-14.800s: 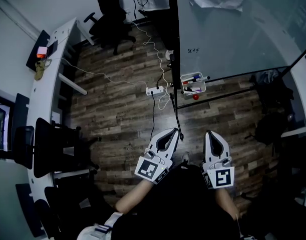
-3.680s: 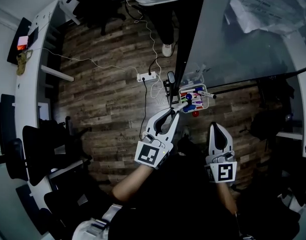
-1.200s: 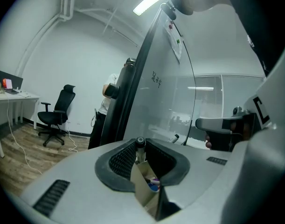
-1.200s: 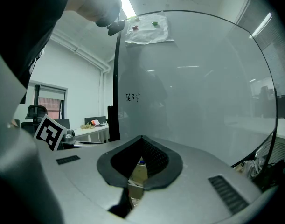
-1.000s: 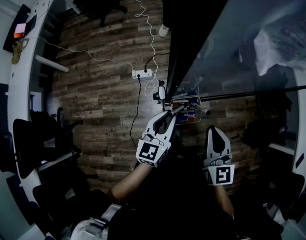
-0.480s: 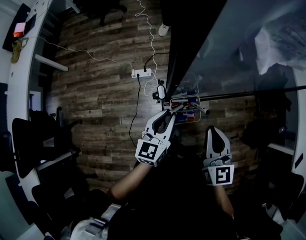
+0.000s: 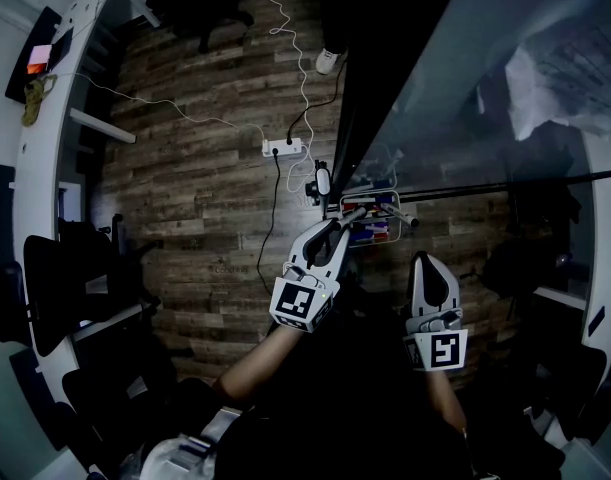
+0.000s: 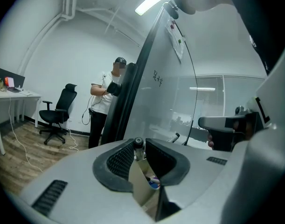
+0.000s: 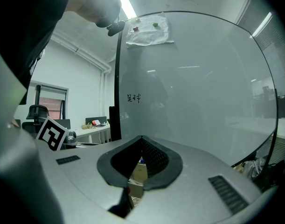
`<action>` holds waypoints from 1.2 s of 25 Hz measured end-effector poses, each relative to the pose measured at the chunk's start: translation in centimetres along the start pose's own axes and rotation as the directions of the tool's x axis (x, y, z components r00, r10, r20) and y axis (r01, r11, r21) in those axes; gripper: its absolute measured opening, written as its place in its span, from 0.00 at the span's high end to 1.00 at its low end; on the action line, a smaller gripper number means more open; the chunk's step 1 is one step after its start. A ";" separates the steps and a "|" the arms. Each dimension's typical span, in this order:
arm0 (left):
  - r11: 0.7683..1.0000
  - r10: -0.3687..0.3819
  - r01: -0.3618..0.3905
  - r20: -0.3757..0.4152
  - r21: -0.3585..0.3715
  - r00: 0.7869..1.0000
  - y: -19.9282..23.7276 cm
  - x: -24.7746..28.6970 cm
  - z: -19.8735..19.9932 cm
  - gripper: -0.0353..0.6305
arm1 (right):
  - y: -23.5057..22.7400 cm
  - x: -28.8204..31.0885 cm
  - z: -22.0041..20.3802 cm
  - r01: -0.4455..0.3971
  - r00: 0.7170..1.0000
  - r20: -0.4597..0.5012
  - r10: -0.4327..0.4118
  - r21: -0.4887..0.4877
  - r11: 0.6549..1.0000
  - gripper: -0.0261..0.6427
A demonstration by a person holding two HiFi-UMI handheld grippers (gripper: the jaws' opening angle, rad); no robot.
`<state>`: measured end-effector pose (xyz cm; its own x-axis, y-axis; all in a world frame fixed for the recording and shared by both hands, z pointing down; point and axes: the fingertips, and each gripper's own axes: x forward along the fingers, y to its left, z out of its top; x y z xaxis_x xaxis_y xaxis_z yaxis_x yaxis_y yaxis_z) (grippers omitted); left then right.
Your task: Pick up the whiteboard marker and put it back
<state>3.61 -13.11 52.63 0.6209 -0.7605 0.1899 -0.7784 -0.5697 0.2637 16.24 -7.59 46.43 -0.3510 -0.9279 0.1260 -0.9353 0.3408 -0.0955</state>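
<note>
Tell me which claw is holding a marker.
The left claw: a whiteboard marker with a dark cap is pinched in its jaws. The right claw is closed with nothing between its jaws.

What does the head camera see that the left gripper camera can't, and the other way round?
Only the head view shows the power strip on the wooden floor and the marker cube on the left gripper. Only the left gripper view shows the ceiling light and the writing on the whiteboard. Both show the whiteboard and the left gripper's jaws shut on the whiteboard marker.
</note>
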 end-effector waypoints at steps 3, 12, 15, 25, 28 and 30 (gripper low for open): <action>1.000 -0.002 0.002 0.006 0.001 1.000 0.0 -0.1 0.1 0.84 | 0.2 -0.2 -0.1 -0.008 1.000 -0.009 0.008 -0.002 1.000 0.94; 1.000 0.003 -0.003 0.023 0.003 1.000 0.1 -0.5 0.4 0.83 | 0.2 -0.4 0.1 0.016 1.000 -0.008 -0.016 0.015 1.000 0.94; 1.000 0.005 -0.005 0.027 0.003 1.000 0.2 -0.6 0.5 0.83 | 0.5 -0.1 0.7 0.022 1.000 0.006 -0.022 0.021 1.000 0.94; 1.000 0.011 -0.011 0.041 0.011 0.999 0.4 -1.2 1.1 0.83 | 1.1 -0.4 0.2 -0.005 1.000 -0.002 0.005 0.010 1.000 0.94; 1.000 0.010 -0.010 0.047 0.012 0.999 0.3 -1.5 1.2 0.83 | 1.4 -0.4 0.2 -0.007 1.000 0.003 0.007 0.005 1.000 0.94; 1.000 0.008 -0.009 0.050 0.014 0.999 0.3 -1.7 1.3 0.83 | 1.6 -0.2 0.8 0.010 1.000 0.012 -0.010 0.021 1.000 0.94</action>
<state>2.19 -12.43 51.16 0.6091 -0.7798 0.1447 -0.7852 -0.5671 0.2489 14.86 -6.99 45.43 -0.3412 -0.9330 0.1146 -0.9374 0.3287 -0.1150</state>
